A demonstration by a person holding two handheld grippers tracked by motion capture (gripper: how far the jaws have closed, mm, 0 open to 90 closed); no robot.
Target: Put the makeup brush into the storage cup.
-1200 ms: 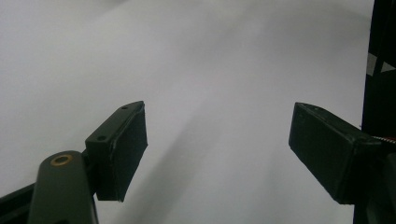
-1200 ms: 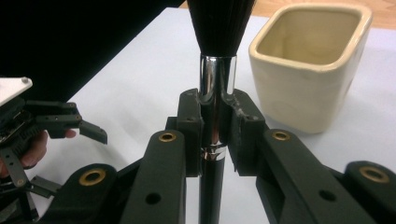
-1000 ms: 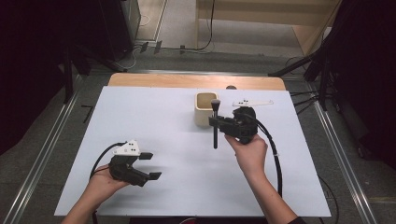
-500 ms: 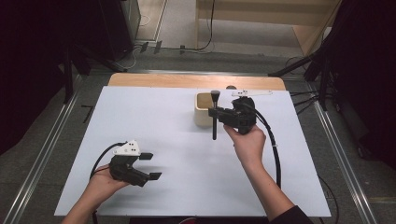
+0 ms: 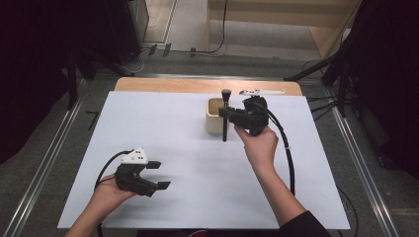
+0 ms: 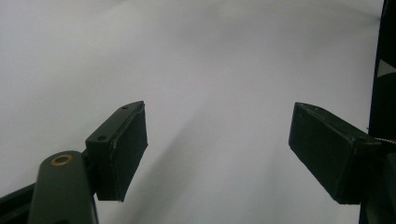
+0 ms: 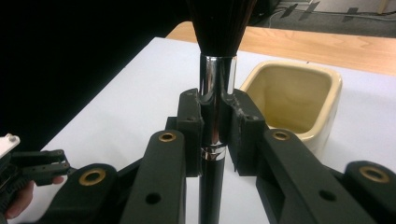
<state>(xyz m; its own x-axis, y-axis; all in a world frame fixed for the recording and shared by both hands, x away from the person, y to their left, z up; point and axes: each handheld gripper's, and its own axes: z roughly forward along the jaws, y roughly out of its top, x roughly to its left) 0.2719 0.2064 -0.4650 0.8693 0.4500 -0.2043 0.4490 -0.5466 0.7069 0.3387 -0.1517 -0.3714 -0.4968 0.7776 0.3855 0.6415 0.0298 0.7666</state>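
Right tool (image 7: 217, 133) clamping brush (image 7: 215, 100) by chrome ferrule, upright beside cream cup (image 7: 299, 100), above worktop (image 5: 163, 128). Risk: slick metal slipping through pads, handle catching cup rim, tipping cup. Left tool (image 6: 217, 149) gaping wide, holding nothing.

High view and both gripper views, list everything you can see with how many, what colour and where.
Brush: one, black handle, silver ferrule, dark bristles up; upright in the right gripper beside the cup.
Cup: one, cream, squarish, nothing inside; far middle of the sheet.
Sheet: one, white, covering the table.
Table edge: one, light wood, along the far side.
White strip: one, on the wood at the far right; too small to identify.
Left gripper: one, black, jaws apart with nothing between, low over the near left.
Right gripper: one, black, closed on the ferrule.
Hands: two, left hand, right hand.
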